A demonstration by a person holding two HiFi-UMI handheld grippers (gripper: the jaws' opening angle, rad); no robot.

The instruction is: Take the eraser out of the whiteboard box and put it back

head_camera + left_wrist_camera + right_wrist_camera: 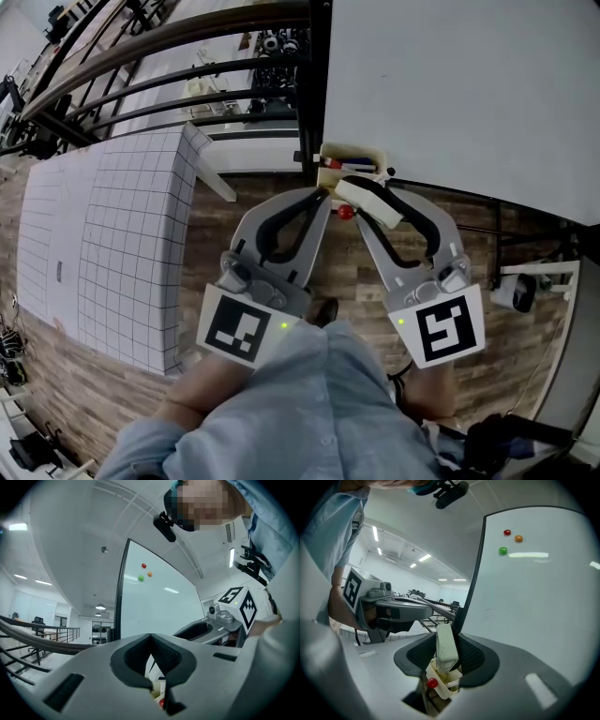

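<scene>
Clamping eraser between pads of right gripper, lower end at mouth of whiteboard box just below. Left gripper alongside, jaws together, empty. Risks, judged: tilted eraser catching box rim; red magnet on box front knocked off; hard push unseating box from whiteboard edge.

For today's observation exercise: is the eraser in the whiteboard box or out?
Out: the eraser is clamped in the right gripper, just short of the box.
</scene>
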